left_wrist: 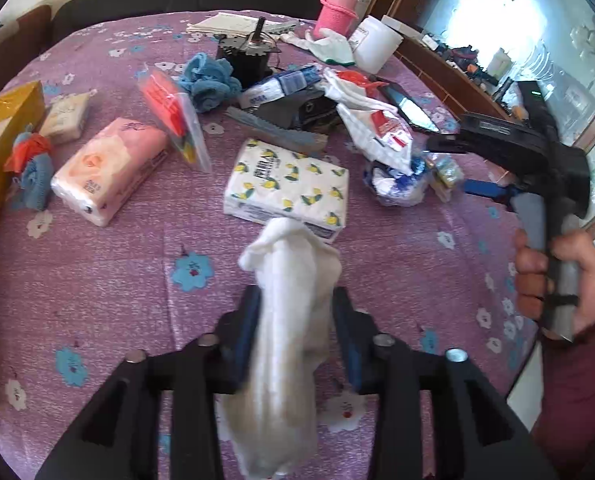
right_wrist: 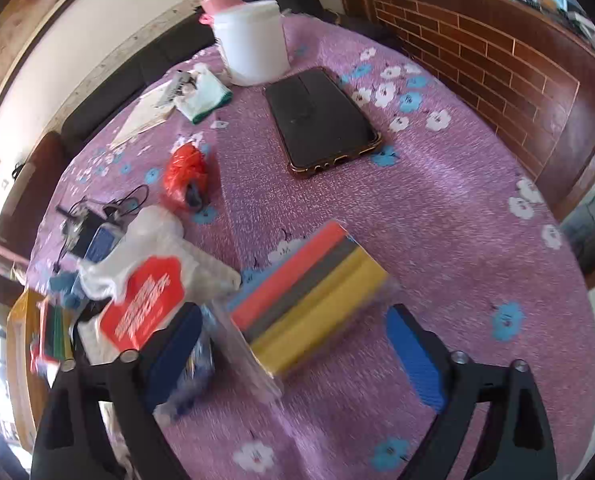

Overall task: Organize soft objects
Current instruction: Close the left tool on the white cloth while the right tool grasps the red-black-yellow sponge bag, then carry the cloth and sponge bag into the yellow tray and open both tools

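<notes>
A white cloth (left_wrist: 289,320) is gripped in the left tongs (left_wrist: 293,320) at lower centre of the left view, its long axis running straight ahead toward a lemon-print tissue pack (left_wrist: 285,184) on the table (left_wrist: 137,272). The right tongs (right_wrist: 293,344) are held open around a striped sponge pack (right_wrist: 309,296), nearer than anything else. Two tissue packs are counted; the other is a pink one (left_wrist: 109,168).
</notes>
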The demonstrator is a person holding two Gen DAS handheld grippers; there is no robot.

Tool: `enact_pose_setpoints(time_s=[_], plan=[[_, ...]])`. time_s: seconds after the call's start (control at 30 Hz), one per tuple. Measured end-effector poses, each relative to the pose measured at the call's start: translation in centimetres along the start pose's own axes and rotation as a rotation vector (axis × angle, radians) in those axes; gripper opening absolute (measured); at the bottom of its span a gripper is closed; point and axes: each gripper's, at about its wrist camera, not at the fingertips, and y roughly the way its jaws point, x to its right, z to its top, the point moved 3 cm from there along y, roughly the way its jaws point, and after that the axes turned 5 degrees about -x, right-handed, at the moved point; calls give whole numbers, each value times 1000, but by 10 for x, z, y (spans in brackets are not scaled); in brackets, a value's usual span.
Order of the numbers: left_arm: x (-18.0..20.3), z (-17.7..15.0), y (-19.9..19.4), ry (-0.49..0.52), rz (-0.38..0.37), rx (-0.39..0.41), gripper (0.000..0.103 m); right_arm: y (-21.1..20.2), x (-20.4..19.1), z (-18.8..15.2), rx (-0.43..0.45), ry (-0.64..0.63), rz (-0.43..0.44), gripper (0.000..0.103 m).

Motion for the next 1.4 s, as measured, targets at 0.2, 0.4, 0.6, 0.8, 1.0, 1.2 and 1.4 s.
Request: enact_pose_setpoints(time_s=[0.2,0.4,0.6,0.8,1.0,1.2,1.4], plan=[[19,-7,3,104,47,3,12,2,0,4,0,34,-8,45],[-13,3,-30,-4,-79,82,6,-35,9,-10,55,-10,12,35],[-56,10,-87,-109,-127,211,6,-63,-20,-25,82,-87,117,14],[-91,2,-125,-174,-112,287,6,-60,-36,-27,87,-114,82,16],[-109,-5,-128,-210,-118,291,6,-35,-8,-30,32,-62,-27,64],[-105,-6,-123,-208,-125,280,6,-22,-4,-31,17,-62,-43,66],[-105,-9,-124,-212,-100,273,6,2,-20,-31,20,-99,-64,62]])
